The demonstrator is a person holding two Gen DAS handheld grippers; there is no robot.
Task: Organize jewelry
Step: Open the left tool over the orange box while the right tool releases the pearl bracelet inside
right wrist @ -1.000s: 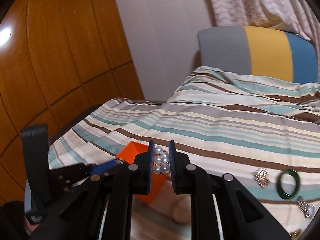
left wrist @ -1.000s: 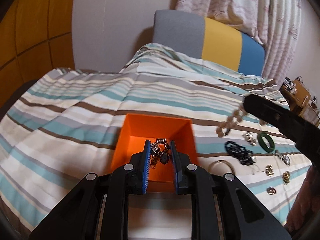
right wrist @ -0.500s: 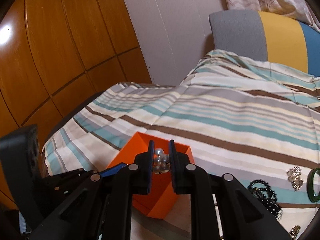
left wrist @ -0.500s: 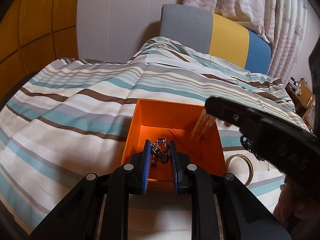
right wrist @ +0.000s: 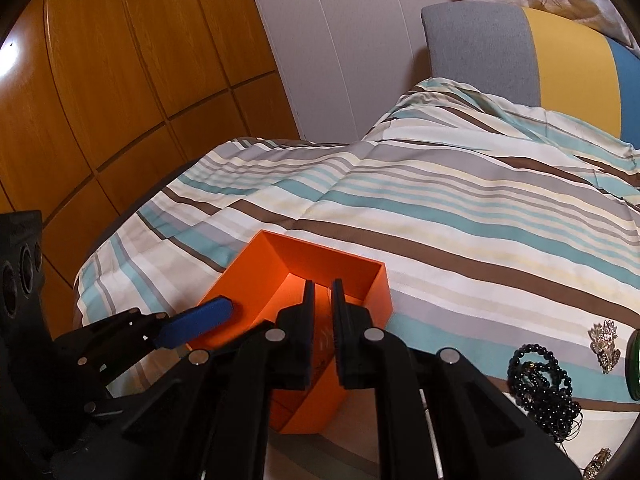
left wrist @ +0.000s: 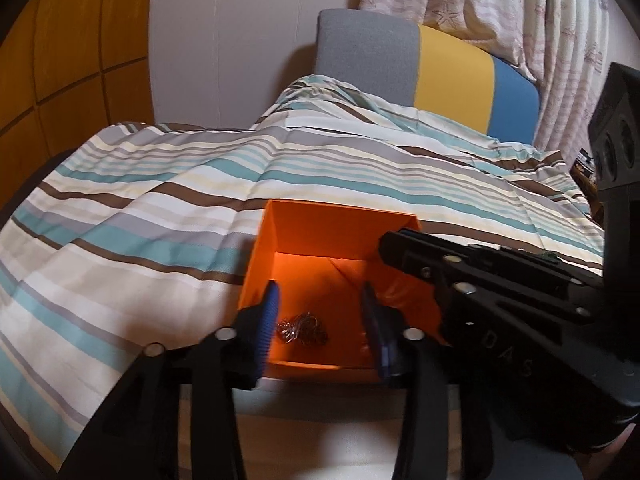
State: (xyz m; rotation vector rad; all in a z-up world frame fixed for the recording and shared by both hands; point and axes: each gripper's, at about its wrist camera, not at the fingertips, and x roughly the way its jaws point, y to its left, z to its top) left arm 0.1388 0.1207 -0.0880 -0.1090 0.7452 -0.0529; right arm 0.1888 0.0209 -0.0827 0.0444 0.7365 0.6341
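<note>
An orange box (left wrist: 340,220) lies open on the striped bedcover (left wrist: 160,208). My left gripper (left wrist: 322,316) hangs over its near edge with the jaws opening. A tangled metal chain piece (left wrist: 302,326) lies loose on the box floor between the pads, untouched. My right gripper (right wrist: 323,300) reaches down into the box from the right, its tip (left wrist: 400,246) over the far right corner. Its jaws are shut, and only a pale blur of the pearl bracelet (right wrist: 326,334) shows in the narrow gap. One blue left finger (right wrist: 196,322) rests at the box's left wall.
On the cover to the right of the box lie a black bead bracelet (right wrist: 540,384), a gold brooch (right wrist: 604,344), a green bangle (right wrist: 634,364) and another small gold piece (right wrist: 598,460). A grey, yellow and blue headboard (left wrist: 420,68) stands behind, with wooden panels (right wrist: 100,100) on the left.
The left jaws have opened, and the chain piece they held now lies on the box floor. The right gripper has come down from the right into the box with the pearls.
</note>
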